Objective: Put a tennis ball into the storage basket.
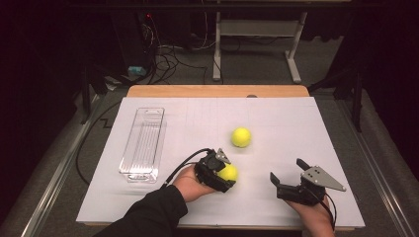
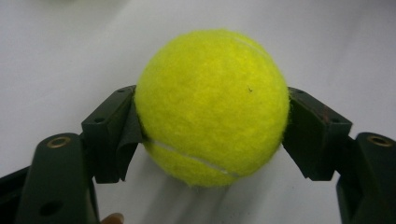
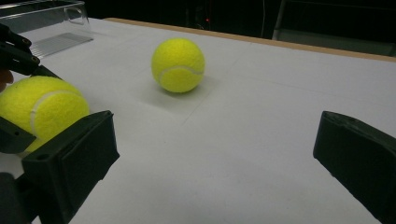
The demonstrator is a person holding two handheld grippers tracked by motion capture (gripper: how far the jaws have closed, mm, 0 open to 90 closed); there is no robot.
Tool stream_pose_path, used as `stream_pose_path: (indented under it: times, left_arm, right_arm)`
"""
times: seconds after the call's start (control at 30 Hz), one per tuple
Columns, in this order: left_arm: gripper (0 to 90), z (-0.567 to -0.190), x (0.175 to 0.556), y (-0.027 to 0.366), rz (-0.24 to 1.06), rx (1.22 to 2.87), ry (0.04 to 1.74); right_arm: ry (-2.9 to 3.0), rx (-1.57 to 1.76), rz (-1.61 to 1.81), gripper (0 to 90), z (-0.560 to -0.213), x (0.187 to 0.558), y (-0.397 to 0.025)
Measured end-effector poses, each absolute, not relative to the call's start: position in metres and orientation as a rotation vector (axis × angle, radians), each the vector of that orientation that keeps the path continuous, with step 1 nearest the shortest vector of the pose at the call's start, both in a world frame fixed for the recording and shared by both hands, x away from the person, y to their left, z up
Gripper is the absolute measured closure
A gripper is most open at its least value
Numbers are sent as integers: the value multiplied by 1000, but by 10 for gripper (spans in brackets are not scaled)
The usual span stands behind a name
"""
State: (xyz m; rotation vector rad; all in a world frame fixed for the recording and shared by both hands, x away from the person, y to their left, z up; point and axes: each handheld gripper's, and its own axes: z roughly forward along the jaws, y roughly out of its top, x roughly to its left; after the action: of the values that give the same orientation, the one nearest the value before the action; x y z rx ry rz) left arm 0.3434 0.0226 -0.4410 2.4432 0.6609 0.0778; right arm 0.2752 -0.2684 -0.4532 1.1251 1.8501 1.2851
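Note:
A yellow tennis ball (image 1: 228,172) (image 2: 211,107) (image 3: 42,108) sits between the jaws of my left gripper (image 1: 223,174) (image 2: 212,121), which is shut on it just above the white table sheet (image 1: 276,118). A second tennis ball (image 1: 241,137) (image 3: 178,64) lies loose farther back, near the middle of the sheet. My right gripper (image 1: 288,170) (image 3: 215,154) rests at the front right, open, with nothing between its jaws; it points toward the loose ball.
A clear plastic tray (image 1: 143,144) (image 3: 46,23) lies lengthwise at the left of the sheet. The wooden table edge (image 1: 217,91) runs along the back. Desk legs and cables stand on the floor beyond.

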Motion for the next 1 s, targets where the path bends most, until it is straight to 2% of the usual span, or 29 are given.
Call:
stream_pose_path:
  times: [0.67, 1.0]
  left_arm:
    - [268, -432, 340, 32, 82, 2471, 645]
    - [267, -431, 341, 50, 83, 2452, 712]
  right_arm:
    - [1845, 1127, 1289, 0, -453, 275, -269]
    - [1846, 1128, 1288, 0, -453, 275, -268]
